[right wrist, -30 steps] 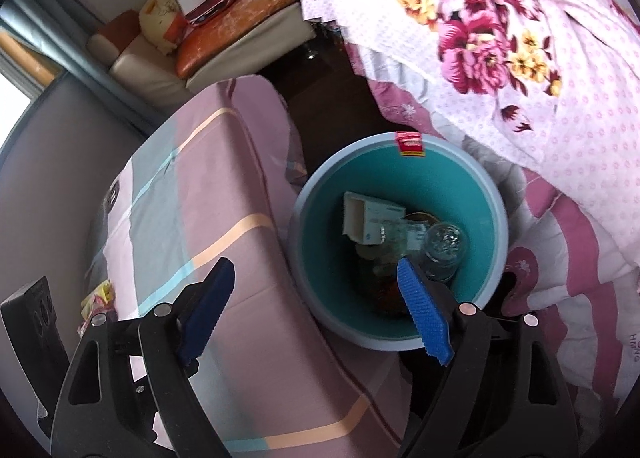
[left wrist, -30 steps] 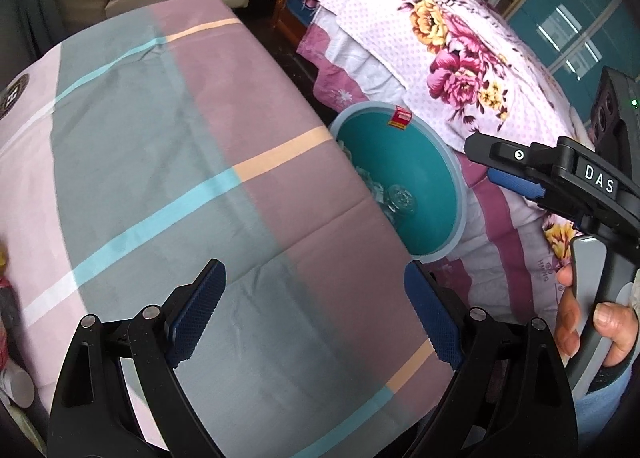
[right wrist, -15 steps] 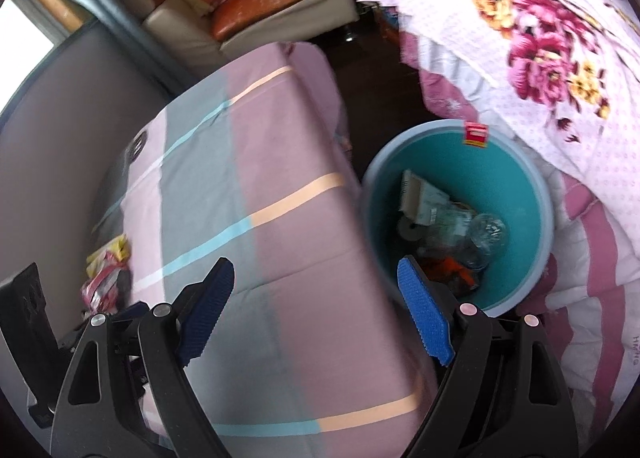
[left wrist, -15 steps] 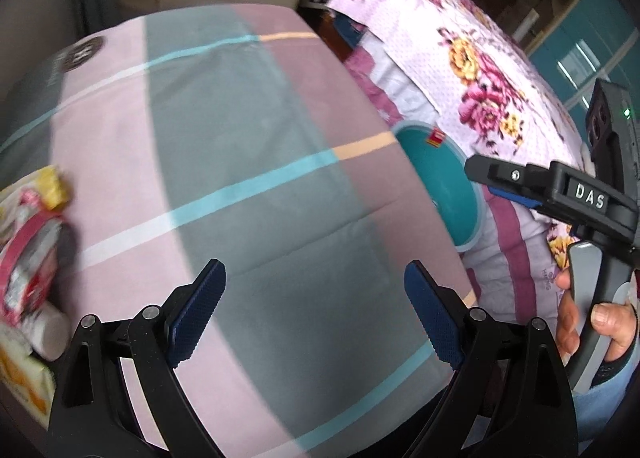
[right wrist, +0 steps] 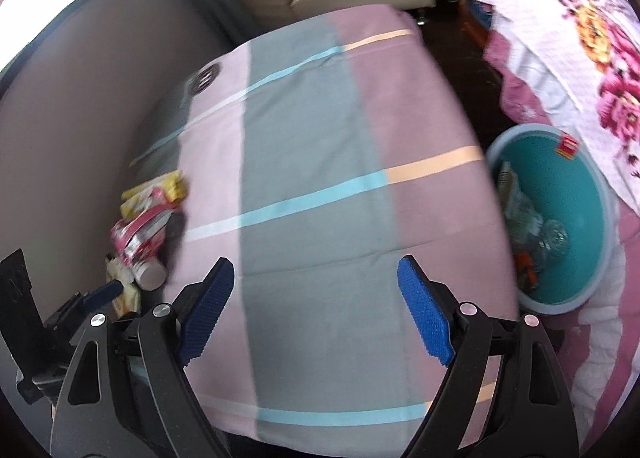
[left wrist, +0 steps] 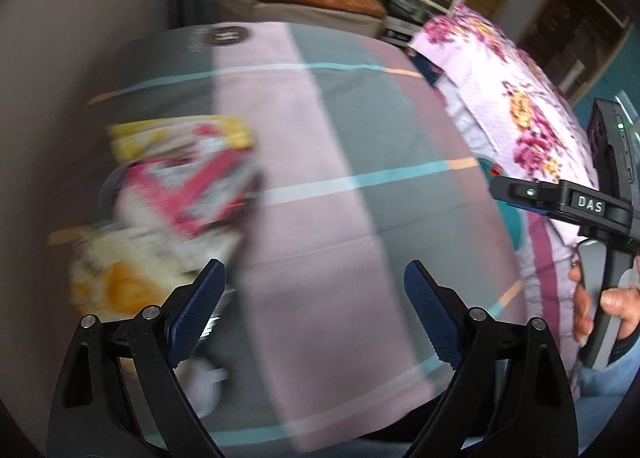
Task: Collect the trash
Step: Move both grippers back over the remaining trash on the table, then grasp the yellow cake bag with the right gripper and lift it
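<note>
At the left edge of the striped cloth [right wrist: 320, 162], beside the wall, lies a blurred pile of wrappers [left wrist: 176, 194] with a small bottle [right wrist: 150, 274]. The left gripper [left wrist: 316, 314] and right gripper [right wrist: 316, 308] hang over the cloth, jaws wide, nothing between them. Far right, the teal bin [right wrist: 592, 218] holds trash.

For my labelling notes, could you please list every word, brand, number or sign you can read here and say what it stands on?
"DAS": white letters on the black right gripper, seen from the left wrist.
Round dark emblem on the striped pink-and-grey cloth: too blurred to read.
Red tag on the teal plastic bin's rim: too small.
Red-and-yellow snack wrappers: print blurred, unreadable.
</note>
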